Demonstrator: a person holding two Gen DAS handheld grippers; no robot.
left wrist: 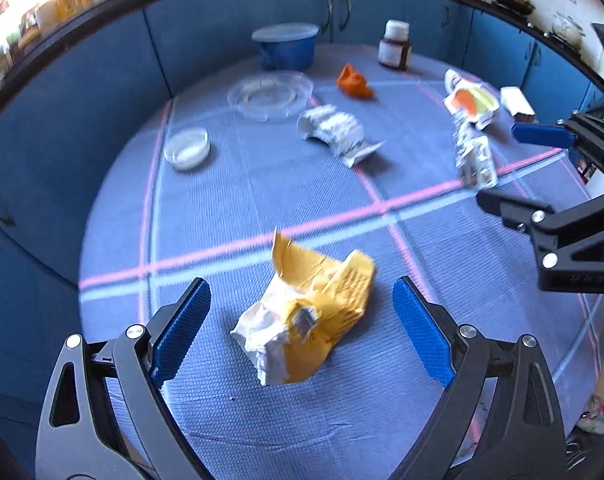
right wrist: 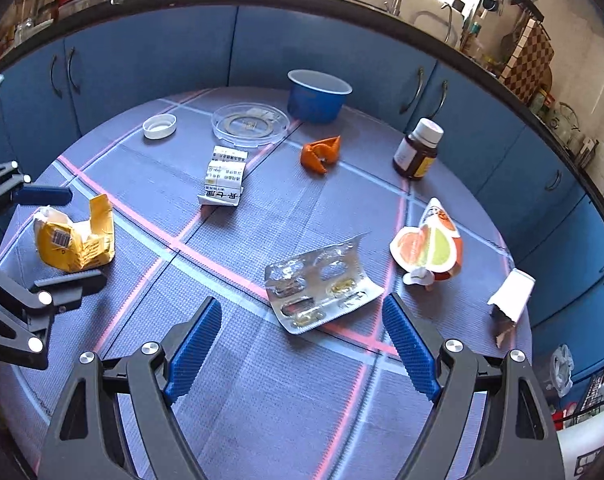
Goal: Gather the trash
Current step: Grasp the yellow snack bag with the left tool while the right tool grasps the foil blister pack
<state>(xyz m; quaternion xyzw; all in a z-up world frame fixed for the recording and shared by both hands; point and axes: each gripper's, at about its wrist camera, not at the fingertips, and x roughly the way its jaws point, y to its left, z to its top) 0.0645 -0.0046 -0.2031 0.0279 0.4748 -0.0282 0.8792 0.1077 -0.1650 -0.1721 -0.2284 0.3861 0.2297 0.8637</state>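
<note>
Yellow wrapper [left wrist: 305,316] btwn open L gripper [left wrist: 302,316] pads.

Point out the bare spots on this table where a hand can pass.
Bare cloth lies between the yellow wrapper and the blister pack, running up to the white carton. Also bare: the near edge below both. Crowded: the right side, around the fruit pouch and brown bottle.

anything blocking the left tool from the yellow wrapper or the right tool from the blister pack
Nothing visible. The crumpled yellow wrapper lies on bare tablecloth just ahead of the open left tool. The empty blister pack lies just ahead of the open right tool, with only cloth between.
</note>
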